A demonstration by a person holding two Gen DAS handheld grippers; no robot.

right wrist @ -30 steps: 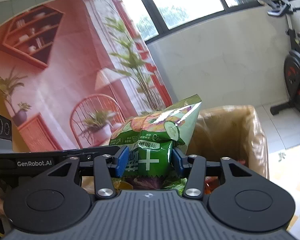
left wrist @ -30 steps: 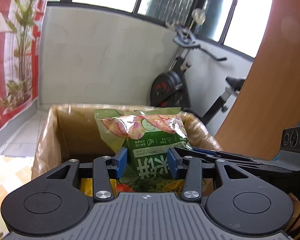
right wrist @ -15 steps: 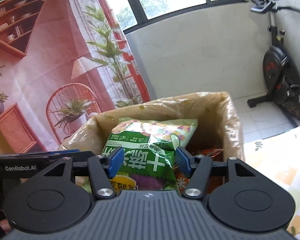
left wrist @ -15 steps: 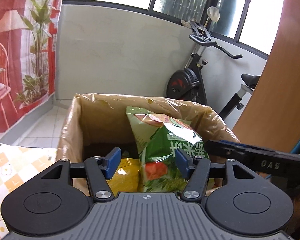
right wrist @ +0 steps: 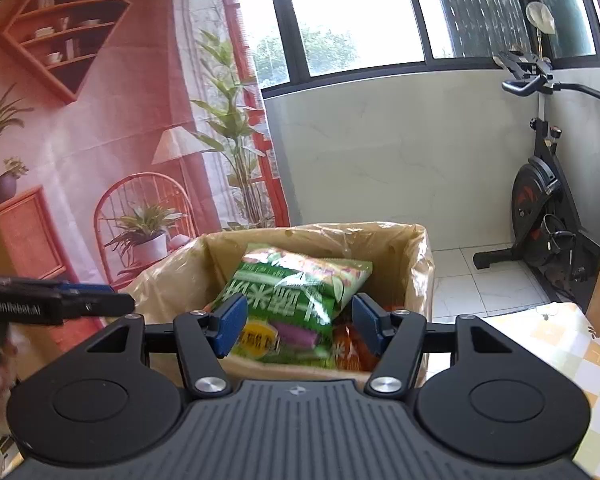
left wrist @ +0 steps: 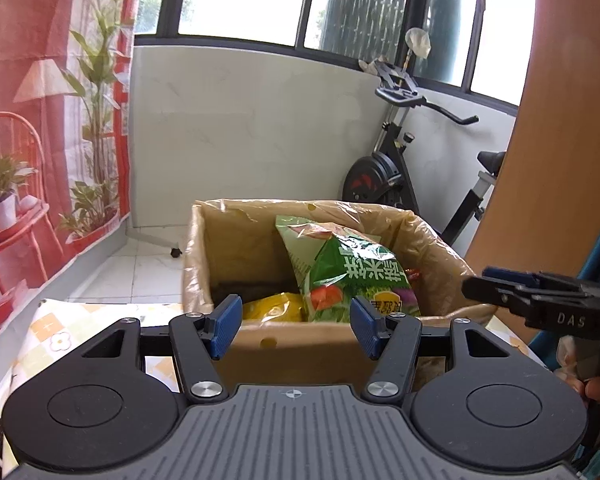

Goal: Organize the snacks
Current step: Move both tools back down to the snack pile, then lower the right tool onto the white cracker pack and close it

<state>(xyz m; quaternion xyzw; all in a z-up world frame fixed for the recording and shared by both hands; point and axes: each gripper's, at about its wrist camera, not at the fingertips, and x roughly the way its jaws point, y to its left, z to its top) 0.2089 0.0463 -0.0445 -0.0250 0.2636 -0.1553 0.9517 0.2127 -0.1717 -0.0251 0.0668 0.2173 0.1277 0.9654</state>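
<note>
A printed red fabric backdrop (left wrist: 40, 128) hangs on the left, matte and creased. Near it, the desk (left wrist: 56, 336) carries a glossy checked cloth in yellow and white. The left tool (left wrist: 294, 326) has ribbed blue pads set wide apart with nothing between them. Beyond it stands a square cardboard box (left wrist: 300, 344) lined with crinkled translucent brown plastic. Inside the box, a shiny green snack bag (left wrist: 352, 276) leans upright, puffy and creased, beside a yellow packet (left wrist: 274, 308). The right tool (right wrist: 298, 326) is likewise spread wide and empty, just short of the box. A black exercise bike (left wrist: 404, 160) stands far right.
</note>
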